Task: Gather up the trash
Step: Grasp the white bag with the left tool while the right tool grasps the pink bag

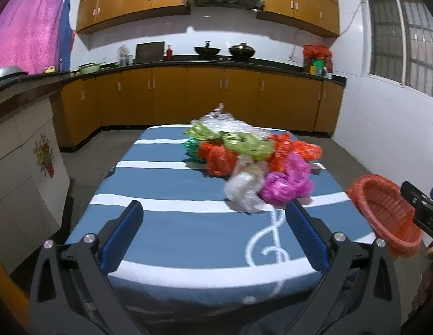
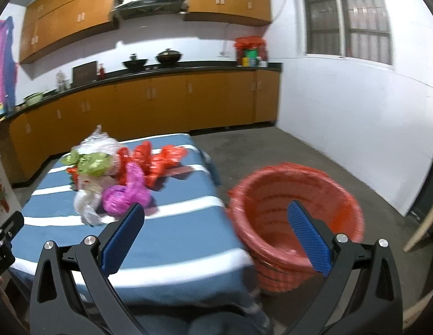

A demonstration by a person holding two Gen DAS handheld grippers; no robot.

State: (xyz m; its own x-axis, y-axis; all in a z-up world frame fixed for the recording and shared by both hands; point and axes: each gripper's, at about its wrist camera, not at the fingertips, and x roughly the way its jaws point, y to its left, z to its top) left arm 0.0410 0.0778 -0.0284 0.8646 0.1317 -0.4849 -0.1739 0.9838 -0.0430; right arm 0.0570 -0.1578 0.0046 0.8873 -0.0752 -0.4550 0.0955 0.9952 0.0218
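A heap of crumpled plastic bags point(image 1: 250, 156) lies right of centre in the left wrist view, on a desk point(image 1: 171, 223) under a blue cloth with white stripes. By the look of them they are light, soft and slippery; they will likely collapse under the pads and slide, so a pinch on a bunched fold or knot should hold better than on a flat sheet. The white bag point(image 1: 244, 189) lies nearest and seems the easiest to take first.

Counting is uncertain because they overlap: one white, one pink point(image 1: 289, 181), one clear, one green, one yellow-green, and at least two orange-red. One red basket point(image 2: 294, 223) stands just beside the desk, at lower right in the right wrist view.

The left hand-held gripper point(image 1: 213, 231) is spread wide with nothing in it; the right hand-held gripper point(image 2: 216, 234) is likewise wide apart and empty.
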